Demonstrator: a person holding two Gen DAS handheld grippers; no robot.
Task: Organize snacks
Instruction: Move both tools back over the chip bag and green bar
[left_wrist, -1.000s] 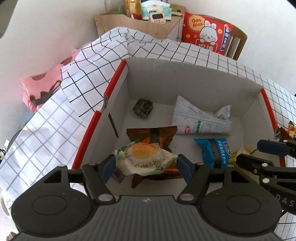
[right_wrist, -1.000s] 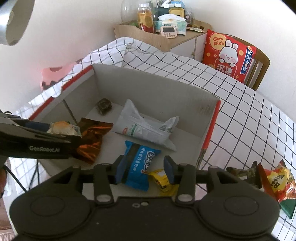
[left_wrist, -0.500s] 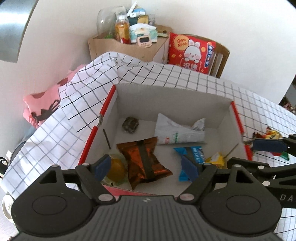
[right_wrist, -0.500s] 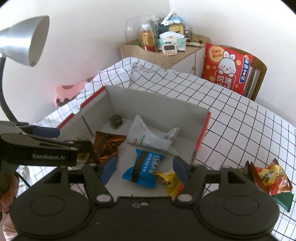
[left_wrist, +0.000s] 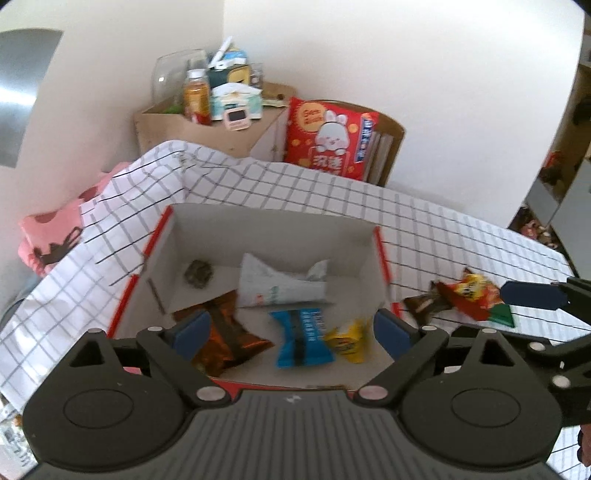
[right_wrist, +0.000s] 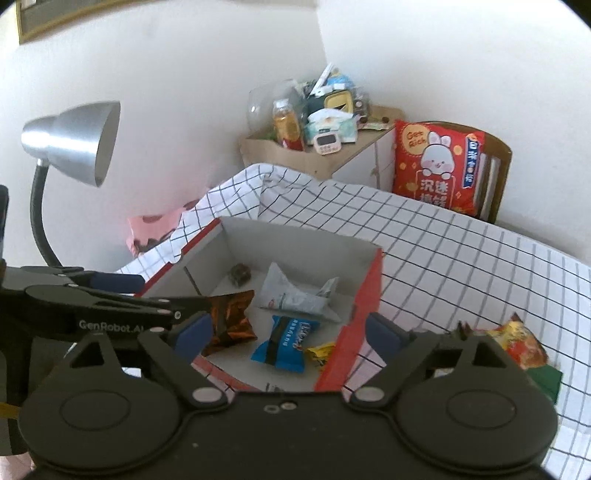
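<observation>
We see both grippers above the near edge of the cardboard box (left_wrist: 269, 236), which sits on the checked tablecloth (left_wrist: 424, 221). The left gripper (left_wrist: 291, 328) has its jaws opening, nothing between them. Same for the right gripper (right_wrist: 288, 328): jaws opening, empty.

Inside the box lie the orange foil packet (left_wrist: 229, 336), blue wrapped bar (left_wrist: 301, 341), yellow packet (left_wrist: 349, 341), white pouch (left_wrist: 280, 286) and a small dark wrapped piece (left_wrist: 199, 273). They lie loosely on the box floor, no neat rows; we judge the box is the collecting spot, so snacks just get dropped in.

Outside the box, on the cloth to its right, a red-yellow snack bag (right_wrist: 521, 343) and a dark wrapper (left_wrist: 424, 302) beside it are not yet sorted. These lie close to the right gripper, off its right finger in the right wrist view, and well to the right of the left gripper. We judge them the likely next pick, the right hand being better placed. A green item under the red bag is too unclear to name.
</observation>
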